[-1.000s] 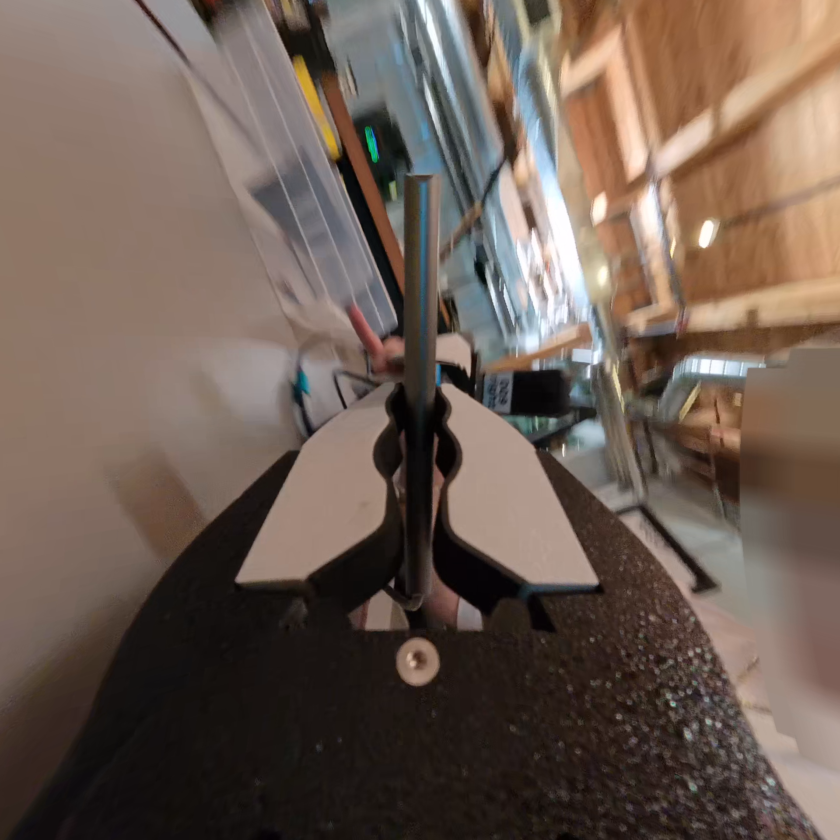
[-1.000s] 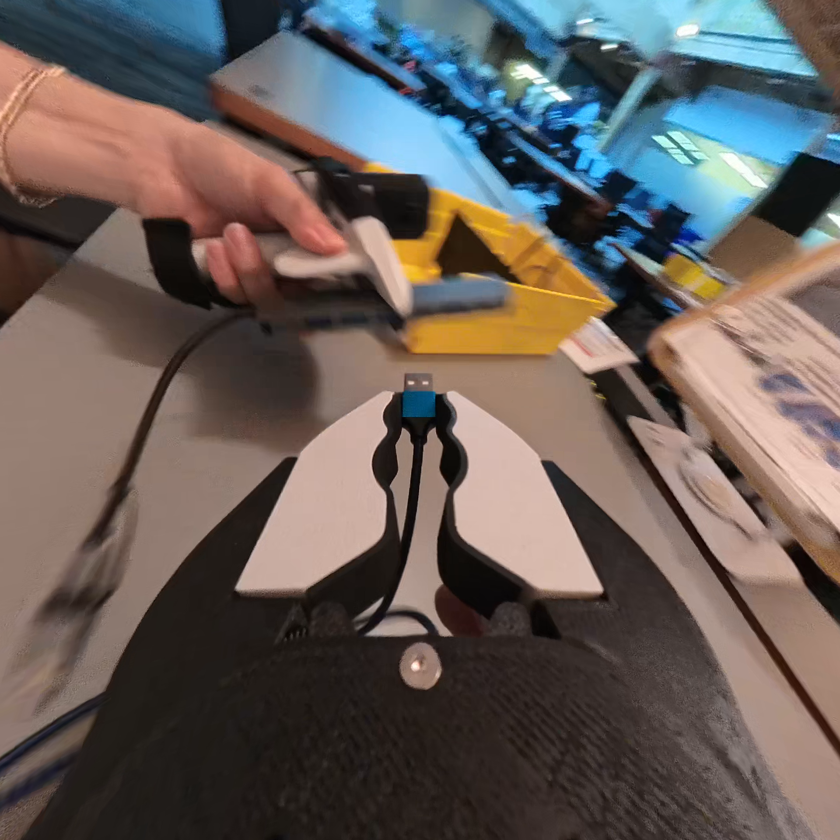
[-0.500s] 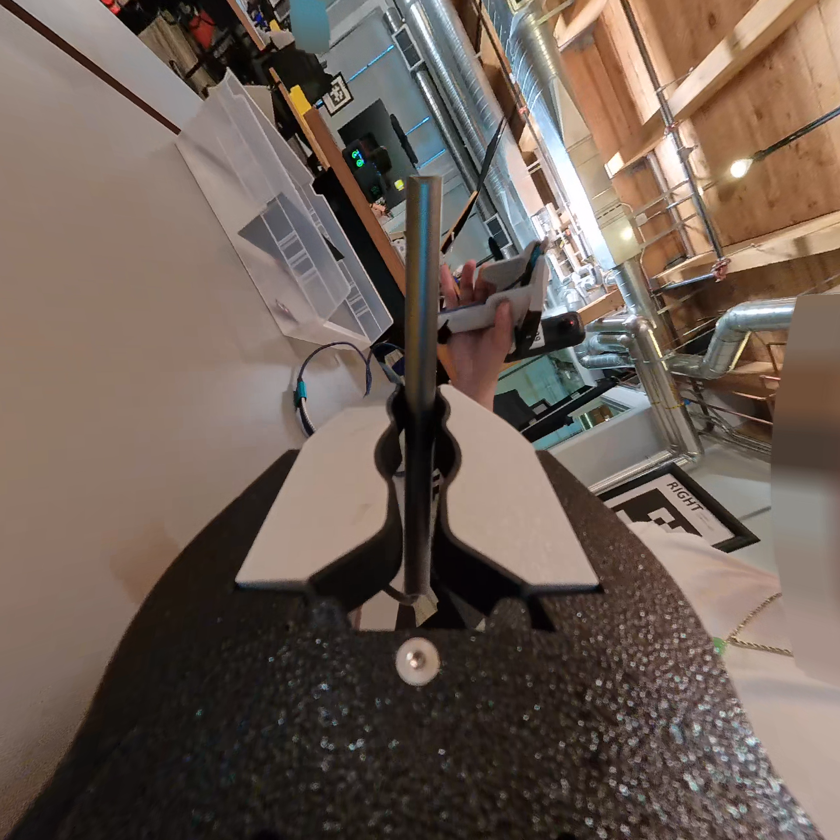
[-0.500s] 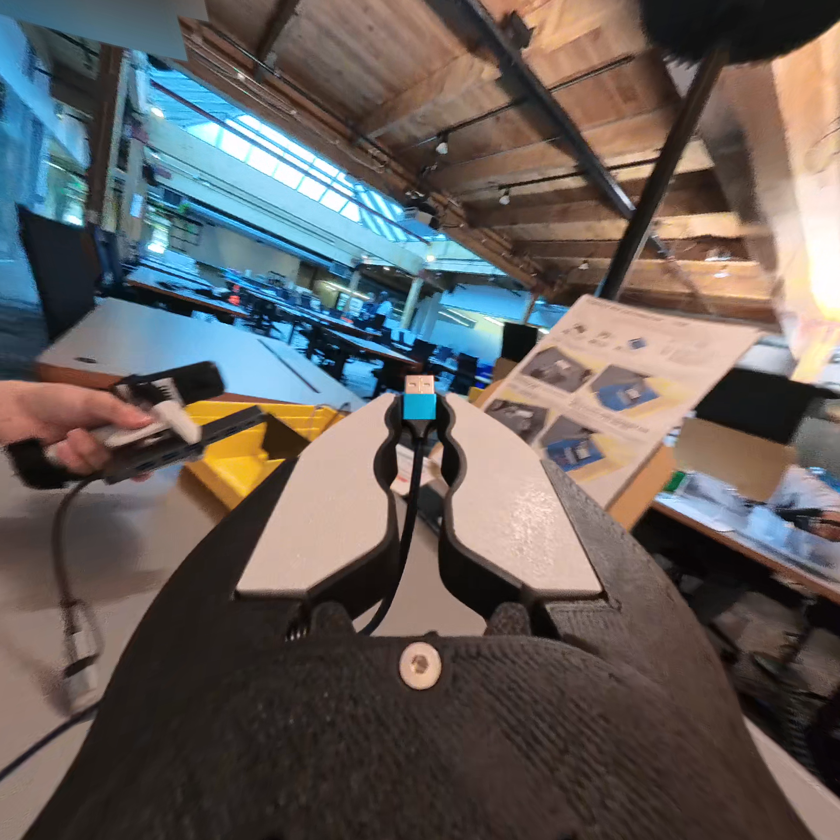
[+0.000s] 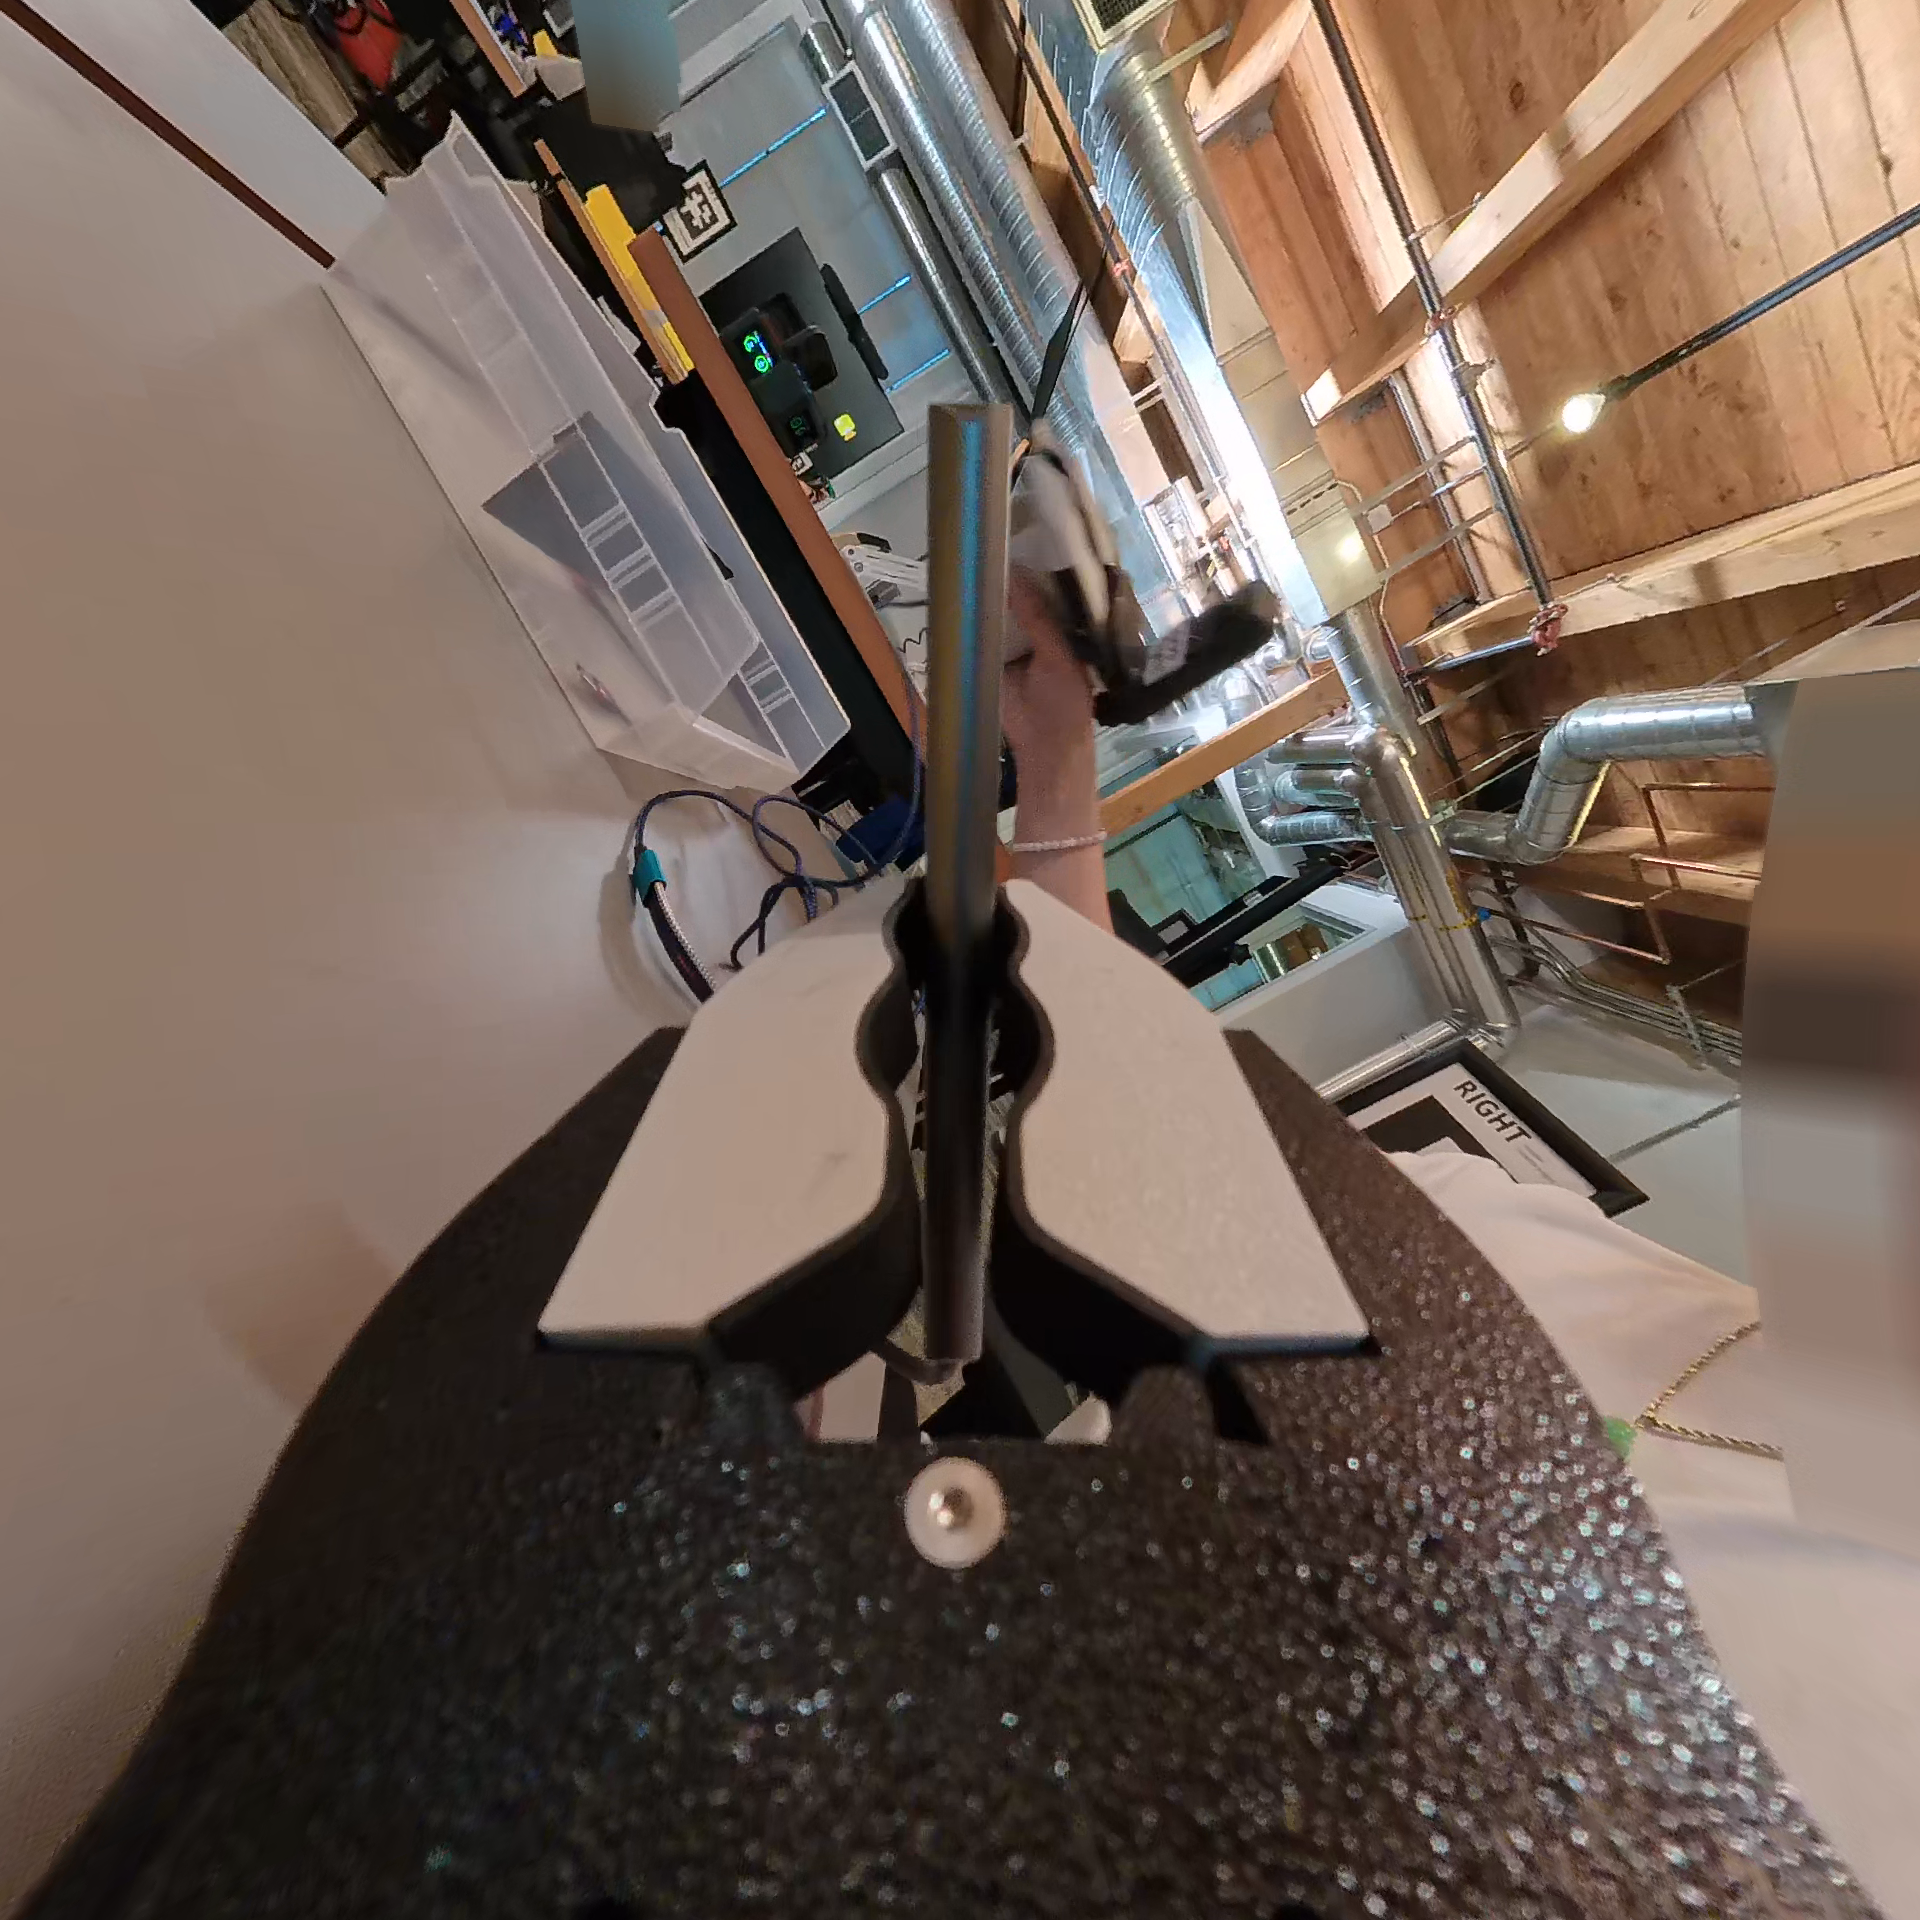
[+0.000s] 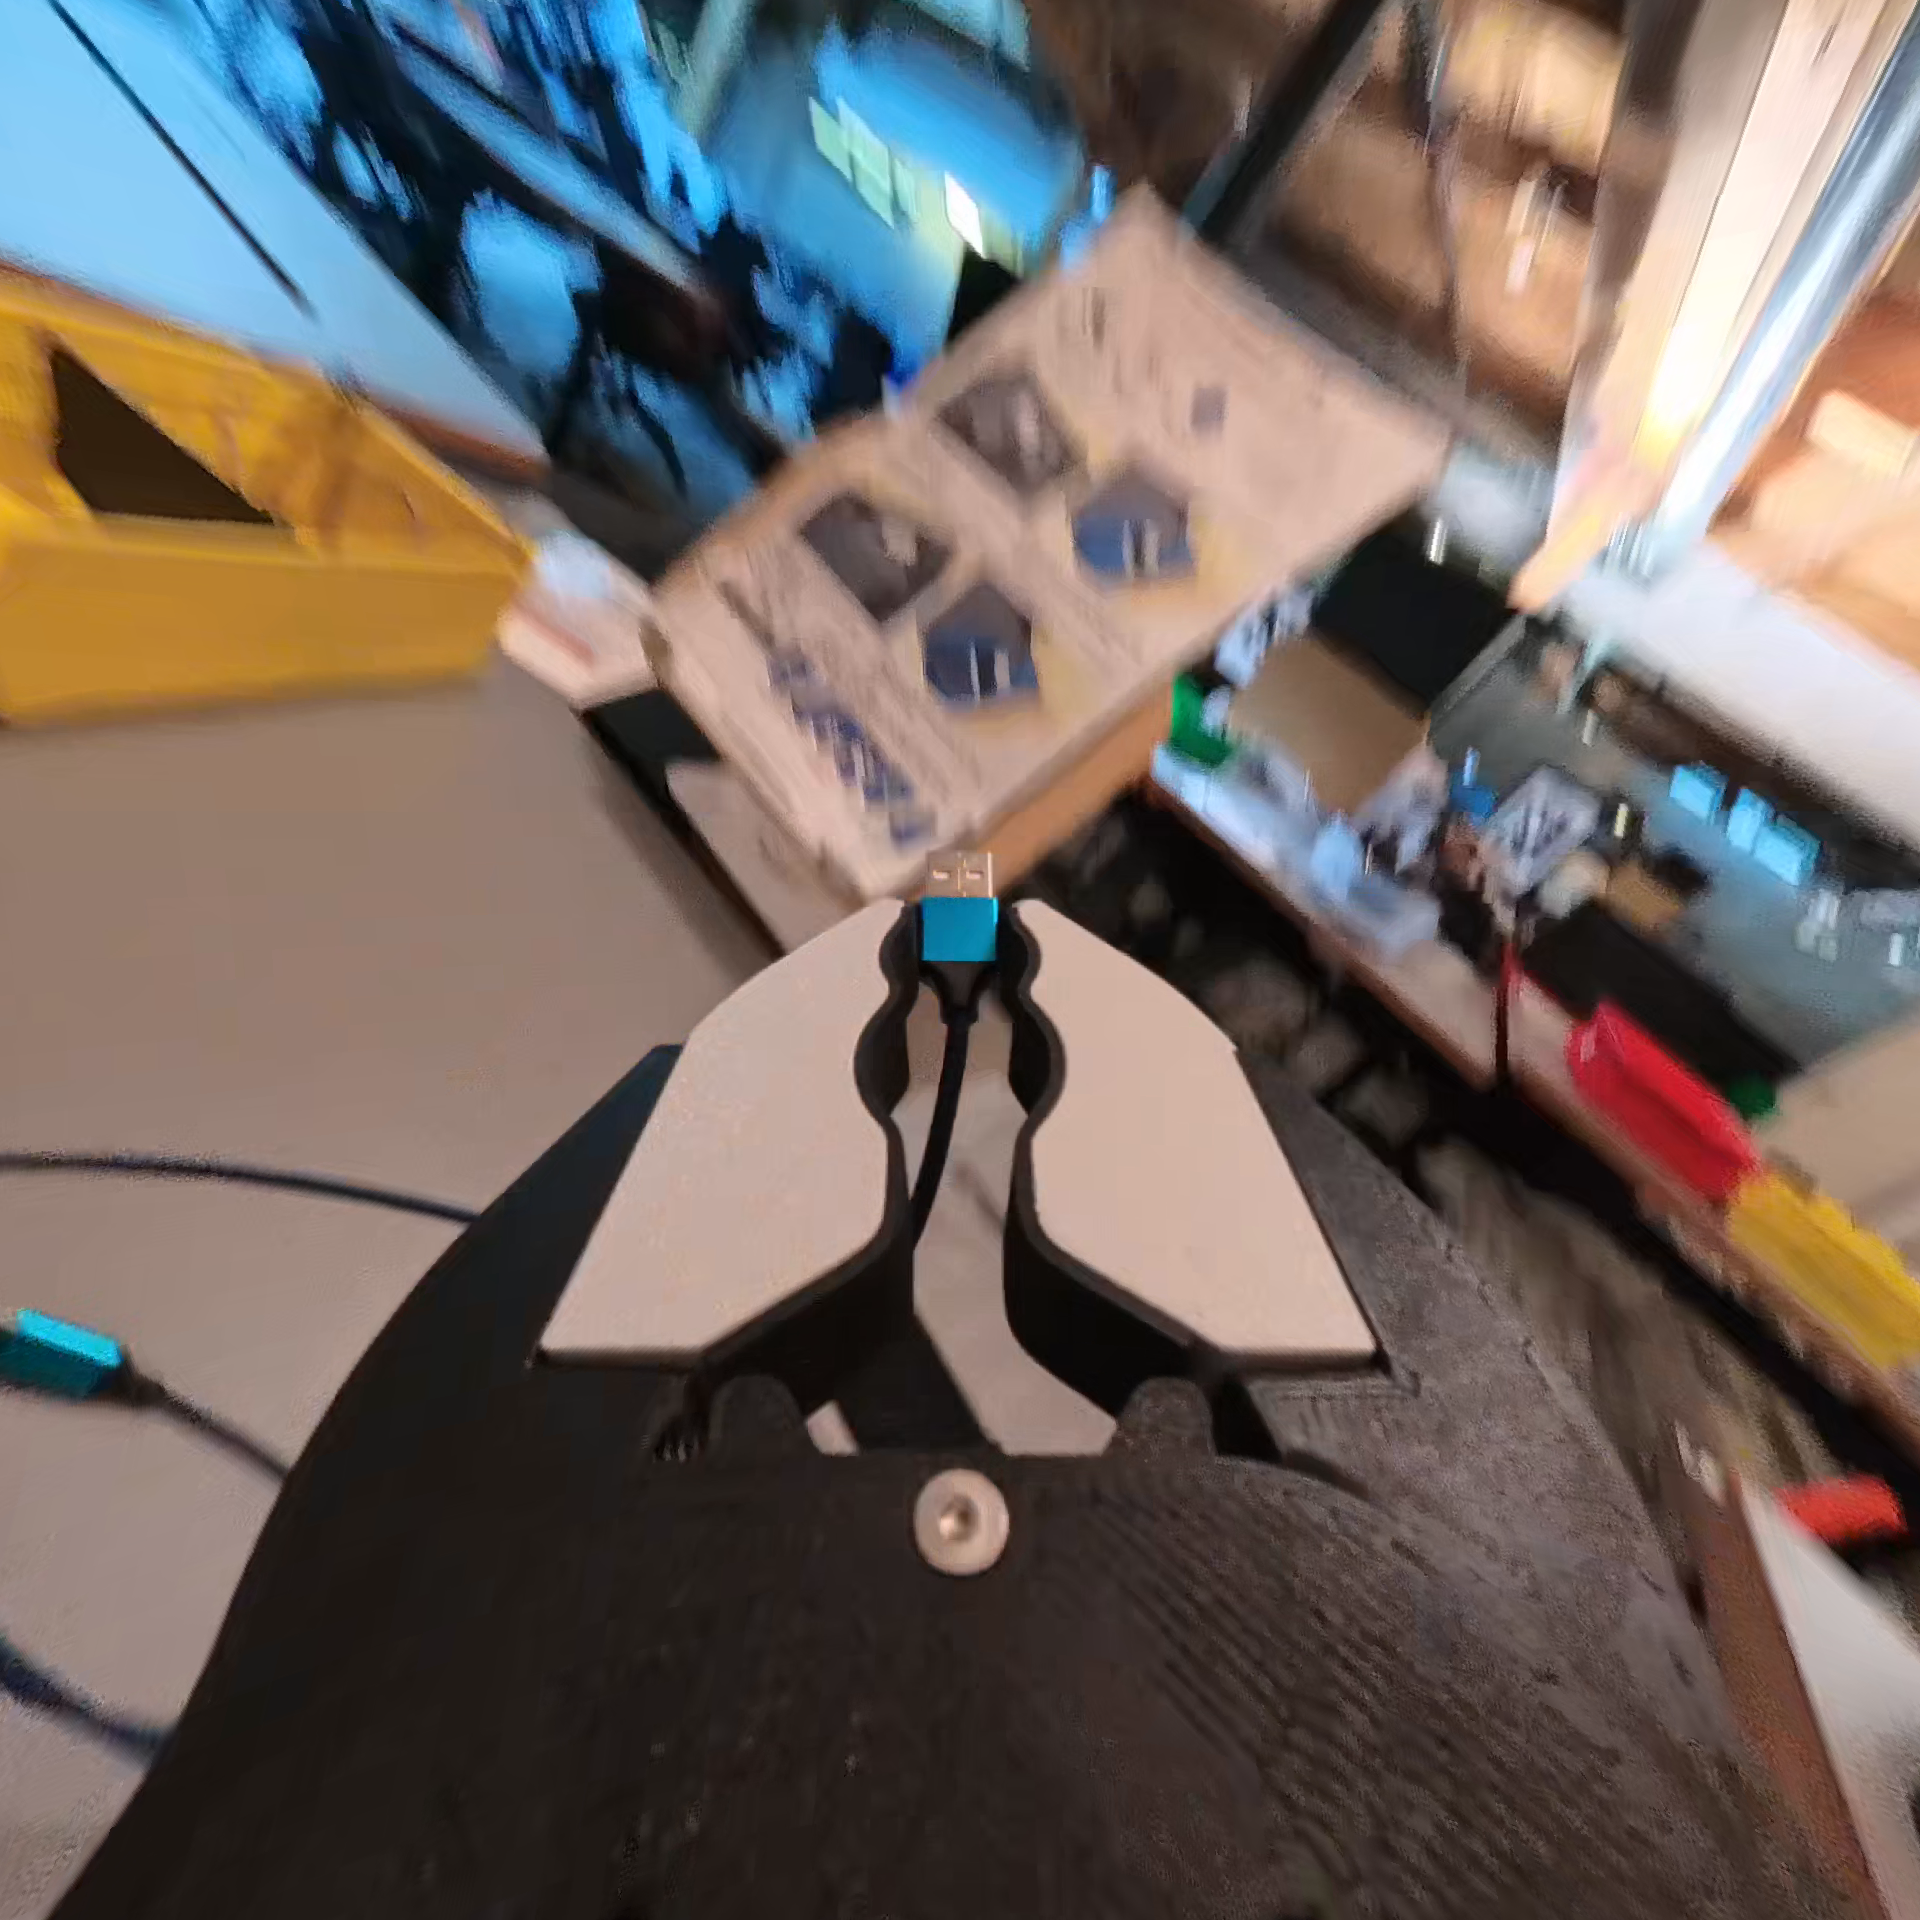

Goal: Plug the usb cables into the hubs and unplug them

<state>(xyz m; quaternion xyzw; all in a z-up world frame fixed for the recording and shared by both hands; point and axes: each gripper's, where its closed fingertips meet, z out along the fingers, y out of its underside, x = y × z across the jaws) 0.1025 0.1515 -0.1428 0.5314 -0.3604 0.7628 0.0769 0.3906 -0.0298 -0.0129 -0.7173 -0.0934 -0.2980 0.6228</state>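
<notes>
My left gripper (image 5: 958, 914) is shut on a slim dark grey USB hub (image 5: 964, 727), seen edge-on and sticking out past the fingertips. Beyond it, the right gripper (image 5: 1070, 540) shows blurred in a person's hand (image 5: 1049, 727). My right gripper (image 6: 958, 914) is shut on a USB cable's blue plug (image 6: 958, 931); its metal tip points forward and the black cord (image 6: 940, 1122) runs back between the fingers. The right wrist view is blurred and the hub is not in it. A second blue plug (image 6: 57, 1361) with a cord lies on the table at the left.
A coil of blue and white cables (image 5: 717, 883) lies on the pale table (image 5: 260, 727). A clear plastic organiser box (image 5: 582, 520) lies beyond it. The right wrist view shows a yellow bin (image 6: 208, 540), a printed board (image 6: 1018, 551) and shelves at the right. About 35 cm separates my left fingertips from my right.
The right gripper has swung with its plug: its view turned from the ceiling down and right to the table edge. In the left view it rose and moved partly behind the hub.
</notes>
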